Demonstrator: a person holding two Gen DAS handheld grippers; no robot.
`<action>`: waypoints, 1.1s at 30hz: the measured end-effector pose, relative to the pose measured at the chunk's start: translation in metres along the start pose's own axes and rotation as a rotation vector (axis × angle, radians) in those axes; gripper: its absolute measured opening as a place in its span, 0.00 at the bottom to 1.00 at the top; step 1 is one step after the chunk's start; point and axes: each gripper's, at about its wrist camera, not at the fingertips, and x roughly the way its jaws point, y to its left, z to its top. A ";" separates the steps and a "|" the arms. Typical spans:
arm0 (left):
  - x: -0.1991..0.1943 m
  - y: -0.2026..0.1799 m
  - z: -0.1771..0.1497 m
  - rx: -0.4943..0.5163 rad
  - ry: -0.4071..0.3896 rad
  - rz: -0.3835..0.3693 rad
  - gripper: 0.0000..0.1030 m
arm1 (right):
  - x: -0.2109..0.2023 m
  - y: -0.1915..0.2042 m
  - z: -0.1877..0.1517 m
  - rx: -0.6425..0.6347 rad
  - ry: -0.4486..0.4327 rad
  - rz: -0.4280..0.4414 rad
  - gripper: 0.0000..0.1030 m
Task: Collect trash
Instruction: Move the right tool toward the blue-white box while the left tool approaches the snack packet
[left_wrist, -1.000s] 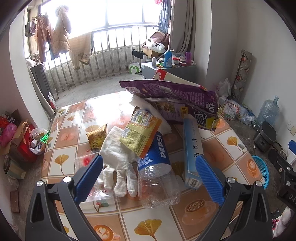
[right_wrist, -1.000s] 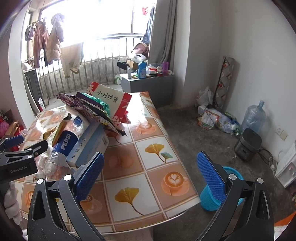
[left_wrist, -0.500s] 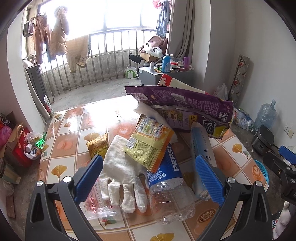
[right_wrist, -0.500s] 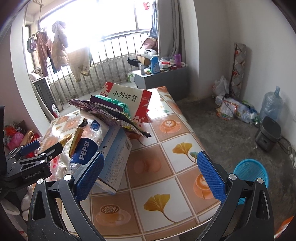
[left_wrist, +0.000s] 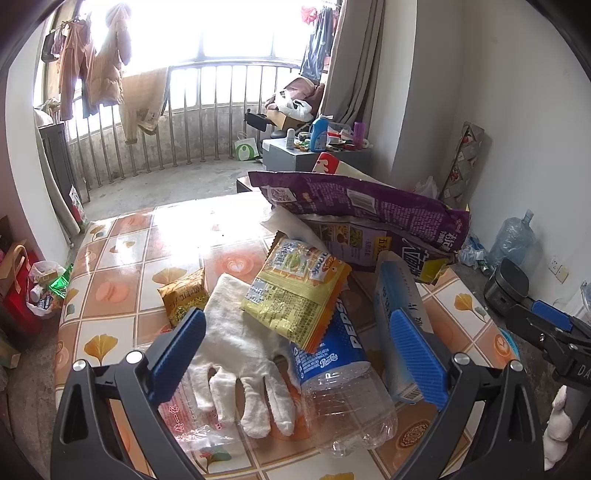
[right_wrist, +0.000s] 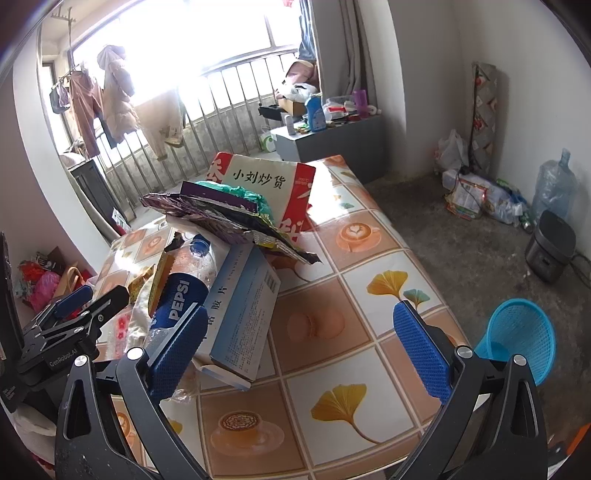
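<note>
Both tongs gape empty: left tongs over the Pepsi bottle, right tongs beside it.

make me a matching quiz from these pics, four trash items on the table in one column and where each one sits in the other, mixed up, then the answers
Things:
1. Pepsi bottle
2. white glove
3. yellow snack packet
4. purple bag

Places:
A. highest in the pile, at the far end
B. lying on its side between the glove and the blue box
C. flat on the table, fingers toward the left gripper
D. resting across the bottle's label and the glove

Pairs: 1-B, 2-C, 3-D, 4-A
</note>
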 end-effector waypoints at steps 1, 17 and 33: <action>0.000 0.002 0.000 -0.004 -0.001 -0.002 0.95 | 0.001 0.001 0.000 0.001 0.002 0.002 0.93; -0.013 0.032 -0.010 -0.080 -0.051 0.009 0.95 | 0.011 -0.005 0.001 0.089 0.037 0.057 0.92; -0.007 0.050 -0.020 -0.108 -0.034 -0.108 0.73 | 0.058 0.055 0.009 0.009 0.147 0.138 0.80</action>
